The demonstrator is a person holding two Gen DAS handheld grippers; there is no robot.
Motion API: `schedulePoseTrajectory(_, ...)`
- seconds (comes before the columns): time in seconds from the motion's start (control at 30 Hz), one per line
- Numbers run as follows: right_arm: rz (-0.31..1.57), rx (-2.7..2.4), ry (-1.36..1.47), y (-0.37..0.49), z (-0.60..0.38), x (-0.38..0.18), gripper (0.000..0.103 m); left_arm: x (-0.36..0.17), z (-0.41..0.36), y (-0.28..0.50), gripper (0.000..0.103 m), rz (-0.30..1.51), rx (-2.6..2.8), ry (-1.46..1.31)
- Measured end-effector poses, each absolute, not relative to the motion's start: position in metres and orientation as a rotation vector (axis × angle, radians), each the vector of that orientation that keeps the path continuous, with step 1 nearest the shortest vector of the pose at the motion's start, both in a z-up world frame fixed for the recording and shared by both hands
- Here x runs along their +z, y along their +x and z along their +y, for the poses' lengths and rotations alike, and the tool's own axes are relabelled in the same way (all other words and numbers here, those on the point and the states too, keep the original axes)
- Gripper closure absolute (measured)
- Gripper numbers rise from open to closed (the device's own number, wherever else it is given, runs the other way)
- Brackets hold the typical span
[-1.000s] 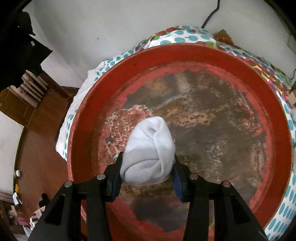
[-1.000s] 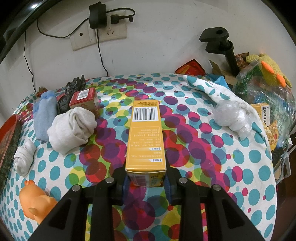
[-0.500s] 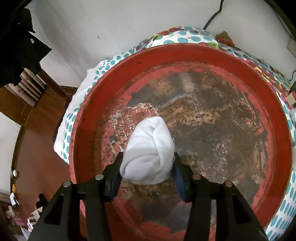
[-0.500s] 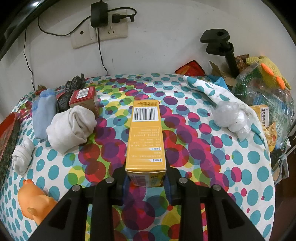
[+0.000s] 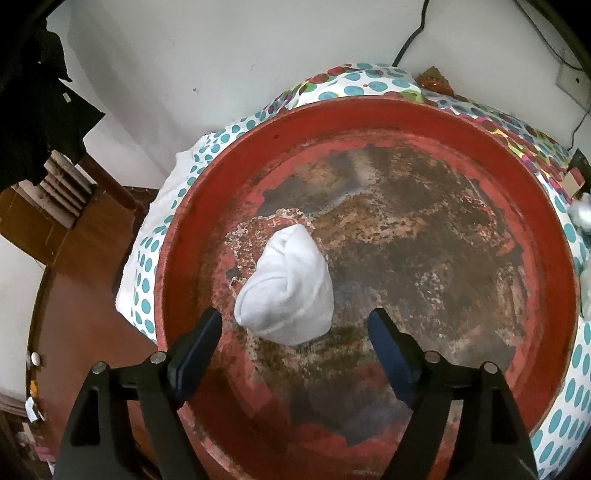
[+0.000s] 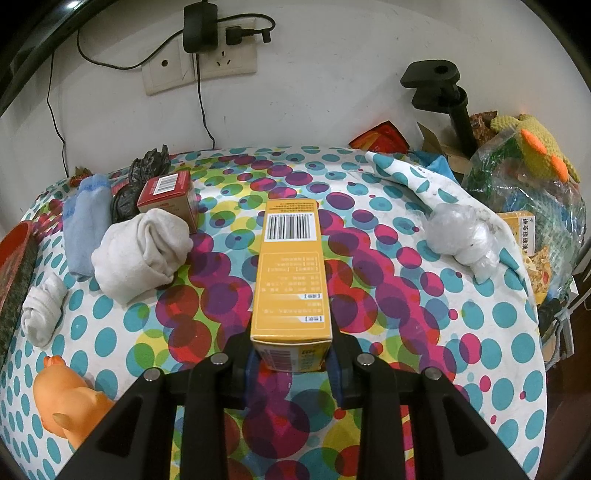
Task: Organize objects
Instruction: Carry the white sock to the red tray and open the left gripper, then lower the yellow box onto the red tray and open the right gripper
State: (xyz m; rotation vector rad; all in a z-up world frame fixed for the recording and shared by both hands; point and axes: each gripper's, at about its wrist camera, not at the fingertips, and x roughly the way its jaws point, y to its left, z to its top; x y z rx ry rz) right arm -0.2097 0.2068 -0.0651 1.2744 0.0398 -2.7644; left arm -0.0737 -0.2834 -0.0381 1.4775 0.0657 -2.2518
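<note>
Left gripper (image 5: 294,332) fingers apart, white sock roll (image 5: 286,288) lying free between them in worn red tray (image 5: 532,206). Right gripper (image 6: 291,360) fingers clamped on yellow box (image 6: 290,273), barcode up, above dotted bench (image 6: 461,332). Nearby: larger sock roll (image 6: 142,253), red box (image 6: 168,195), orange toy (image 6: 68,400).

A wall socket (image 6: 199,68) with a black charger (image 6: 199,29) plugged in hangs on the white wall. A black clamp stand (image 6: 439,92) rises at the right (beside a clear plastic bag (image 6: 524,192)). Brown wooden furniture (image 5: 74,229) stands at the left.
</note>
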Motion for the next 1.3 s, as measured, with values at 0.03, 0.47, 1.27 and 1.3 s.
schedulePoseTrajectory(0.03, 0.043, -2.764, 1.272, -0.21, 0.209, -0.065, 0.073, -0.037, -0.282, -0.072, 0.023, 0.058, -2.255, 1.474)
schedulePoseTrajectory(0.47, -0.006, -2.825, 1.162, -0.2, 0.232, -0.055, 0.073, -0.013, -0.266, -0.033, 0.009, 0.147, -2.346, 1.341)
schedulePoseTrajectory(1.27, 0.014, -2.89, 1.099, -0.187, 0.23, -0.019, 0.073, -0.012, -0.292, 0.019, 0.002, 0.209, -2.372, 1.212)
schedulePoseTrajectory(1.3, 0.04, -2.872, 1.088, -0.191, 0.216, -0.017, 0.073, -0.013, -0.292, 0.02, 0.002, 0.209, -2.372, 1.214)
